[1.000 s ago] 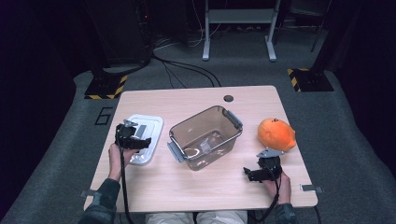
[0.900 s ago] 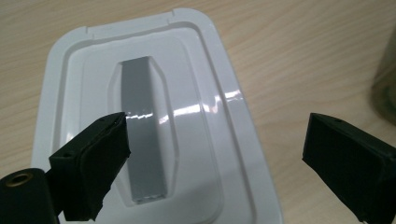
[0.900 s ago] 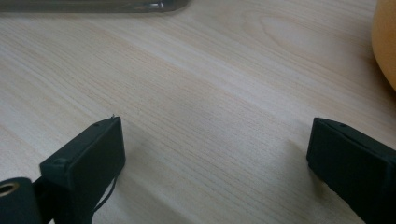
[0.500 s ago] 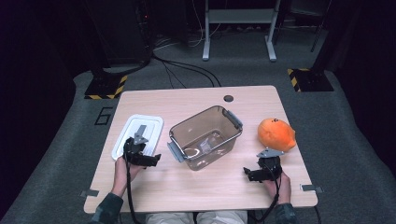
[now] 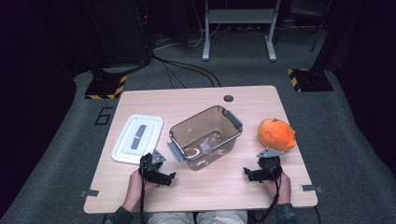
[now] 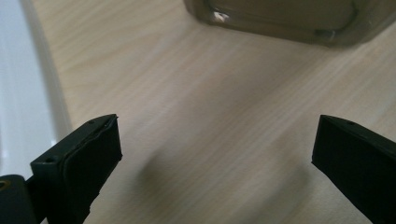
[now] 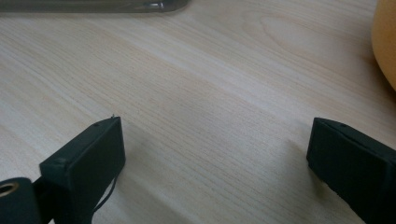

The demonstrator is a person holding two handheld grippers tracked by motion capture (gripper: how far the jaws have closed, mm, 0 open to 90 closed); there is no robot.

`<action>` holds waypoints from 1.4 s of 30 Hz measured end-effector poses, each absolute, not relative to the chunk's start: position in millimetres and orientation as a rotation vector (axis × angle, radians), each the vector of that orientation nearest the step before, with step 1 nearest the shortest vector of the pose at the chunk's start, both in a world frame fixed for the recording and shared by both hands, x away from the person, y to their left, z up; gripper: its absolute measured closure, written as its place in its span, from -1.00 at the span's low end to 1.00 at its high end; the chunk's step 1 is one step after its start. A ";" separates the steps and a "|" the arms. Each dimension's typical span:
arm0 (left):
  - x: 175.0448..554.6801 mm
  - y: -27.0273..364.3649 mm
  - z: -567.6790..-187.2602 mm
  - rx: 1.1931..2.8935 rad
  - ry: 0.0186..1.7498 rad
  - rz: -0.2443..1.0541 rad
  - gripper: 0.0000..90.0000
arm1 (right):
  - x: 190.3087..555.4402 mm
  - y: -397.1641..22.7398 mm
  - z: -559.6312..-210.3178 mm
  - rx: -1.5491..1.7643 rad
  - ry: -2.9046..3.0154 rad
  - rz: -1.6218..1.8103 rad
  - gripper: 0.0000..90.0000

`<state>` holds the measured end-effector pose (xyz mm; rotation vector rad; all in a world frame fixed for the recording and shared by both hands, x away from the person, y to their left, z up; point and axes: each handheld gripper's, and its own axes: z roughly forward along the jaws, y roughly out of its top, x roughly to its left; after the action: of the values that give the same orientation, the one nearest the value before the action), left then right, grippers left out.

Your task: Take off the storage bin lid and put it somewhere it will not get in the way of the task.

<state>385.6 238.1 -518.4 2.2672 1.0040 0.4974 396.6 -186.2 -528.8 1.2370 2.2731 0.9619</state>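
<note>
A white lid lies flat on the left of the wooden table. A clear brownish container stands open in the middle, and an orange soft toy sits to its right. My left gripper is low over the wood in front of the lid's near right corner. In the left gripper view it is open; its jaws have just been opening, with only bare wood between them. The lid's edge is at the left and the container ahead. My right gripper rests in front of the toy, open and empty.
A round cable hole sits near the table's far edge. The toy's side and the container's base border the right gripper view. Dark floor with cables and stand feet surrounds the table.
My left gripper has drawn back from over the white lid toward the near edge and sunk close to the table. The lid stays where it lay. The right gripper has not moved.
</note>
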 end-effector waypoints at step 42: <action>382.6 238.3 -530.3 2.181 0.985 0.426 -0.99 | 386.7 -171.3 -501.5 1.173 2.337 0.989 -0.92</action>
<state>382.6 238.3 -530.3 2.1809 0.9848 0.4256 386.7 -171.3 -501.5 1.1734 2.3372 0.9887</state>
